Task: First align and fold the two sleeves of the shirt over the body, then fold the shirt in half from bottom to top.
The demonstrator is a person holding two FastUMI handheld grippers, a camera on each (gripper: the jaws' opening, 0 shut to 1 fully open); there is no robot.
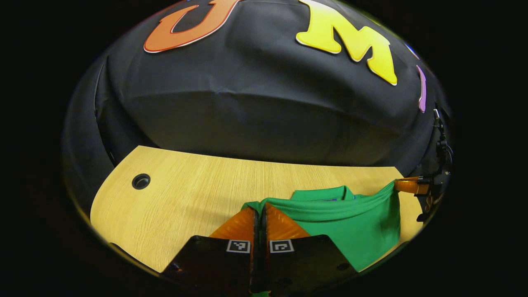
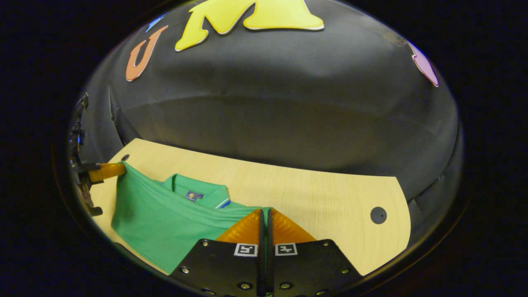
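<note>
The left hand-held gripper (image 1: 260,214) pinches one corner of the green shirt's (image 1: 354,231) hem, its fingers pressed together on the cloth. The right hand-held gripper (image 2: 264,216) pinches the other corner the same way. The shirt lies on the tabletop (image 1: 198,185), its lifted hem stretched between the two grippers, near the collar (image 2: 198,189). This appears to be the bottom-to-top fold. To finish it well, keep both corners level and taut, then lower the hem evenly just below the collar. The fabric is soft knit with a ribbed collar; the tabletop is pale wood grain with a round cable hole (image 1: 141,181).
</note>
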